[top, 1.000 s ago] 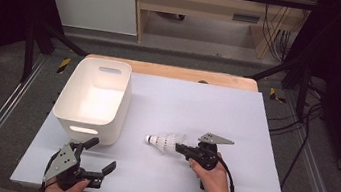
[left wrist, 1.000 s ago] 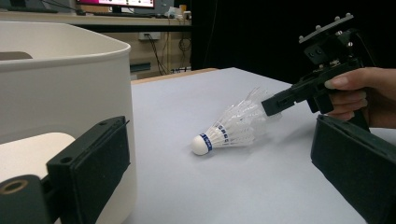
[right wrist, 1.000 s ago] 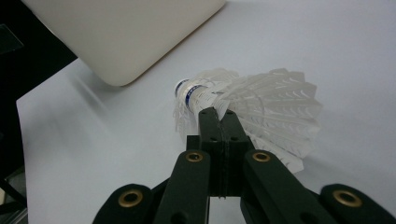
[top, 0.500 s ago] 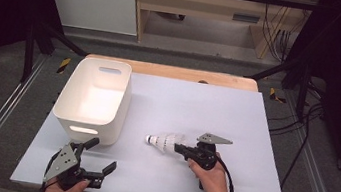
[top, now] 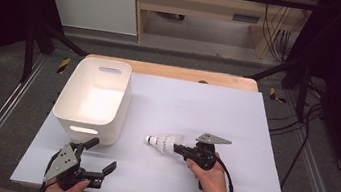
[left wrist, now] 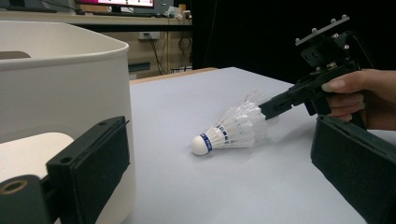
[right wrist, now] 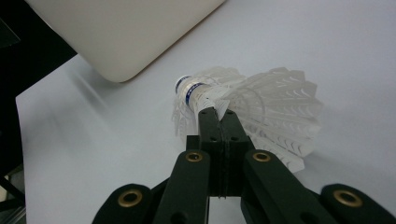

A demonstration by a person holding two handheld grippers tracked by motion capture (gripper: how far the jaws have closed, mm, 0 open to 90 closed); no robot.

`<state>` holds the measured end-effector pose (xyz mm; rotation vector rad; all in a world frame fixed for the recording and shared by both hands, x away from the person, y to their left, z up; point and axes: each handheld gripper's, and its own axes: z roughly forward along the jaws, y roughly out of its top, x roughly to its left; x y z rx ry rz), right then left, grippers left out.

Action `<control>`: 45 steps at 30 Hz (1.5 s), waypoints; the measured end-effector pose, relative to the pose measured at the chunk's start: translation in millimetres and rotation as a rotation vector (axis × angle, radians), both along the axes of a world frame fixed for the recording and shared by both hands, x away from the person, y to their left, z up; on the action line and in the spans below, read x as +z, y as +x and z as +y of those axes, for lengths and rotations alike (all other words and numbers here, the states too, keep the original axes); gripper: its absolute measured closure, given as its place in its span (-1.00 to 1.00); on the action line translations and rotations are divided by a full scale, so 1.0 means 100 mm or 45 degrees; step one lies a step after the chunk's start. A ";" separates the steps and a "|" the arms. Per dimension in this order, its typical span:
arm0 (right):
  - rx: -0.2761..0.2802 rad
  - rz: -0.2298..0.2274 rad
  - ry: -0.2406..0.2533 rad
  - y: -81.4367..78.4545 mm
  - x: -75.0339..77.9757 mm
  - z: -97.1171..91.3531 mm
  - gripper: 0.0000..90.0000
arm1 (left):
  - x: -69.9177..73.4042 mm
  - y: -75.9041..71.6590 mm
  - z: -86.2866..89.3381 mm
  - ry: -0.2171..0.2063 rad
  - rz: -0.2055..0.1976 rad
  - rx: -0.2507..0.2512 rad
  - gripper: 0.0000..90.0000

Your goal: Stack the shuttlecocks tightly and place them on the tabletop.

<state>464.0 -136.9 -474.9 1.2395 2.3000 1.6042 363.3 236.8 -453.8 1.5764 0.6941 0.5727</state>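
A white shuttlecock (top: 164,141) (left wrist: 233,128) (right wrist: 261,107) with a blue-banded cork lies on its side on the pale sheet, cork pointing left toward the bin. My right gripper (top: 178,149) (left wrist: 268,108) (right wrist: 218,114) is shut on its feather skirt, pinching one edge between the narrow tips. A hand holds that gripper from the right. My left gripper (top: 102,155) (left wrist: 219,161) rests near the front left corner of the sheet, open with nothing between its jaws, and faces the shuttlecock from a distance.
A white plastic bin (top: 65,94) (left wrist: 60,84) (right wrist: 126,37) with handle cut-outs stands at the left, just behind my left gripper. The pale sheet (top: 207,106) covers the table; a wooden edge (top: 172,71) shows at the back. Metal rails run along both sides.
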 end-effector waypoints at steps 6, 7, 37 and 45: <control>0.007 0.007 0.003 -0.01 0.00 0.01 1.00 | 0.00 0.00 0.00 0.000 0.005 -0.001 -0.90; 0.007 0.007 0.004 -0.01 0.00 0.01 1.00 | 0.00 0.00 0.00 0.001 0.004 -0.001 -0.90; 0.017 0.019 -0.024 -0.01 -0.02 0.04 1.00 | -0.01 0.00 -0.01 0.002 0.007 -0.002 -0.91; 0.029 0.022 -0.050 -0.01 -0.04 0.05 1.00 | -0.01 0.00 -0.01 0.004 0.007 -0.003 -0.90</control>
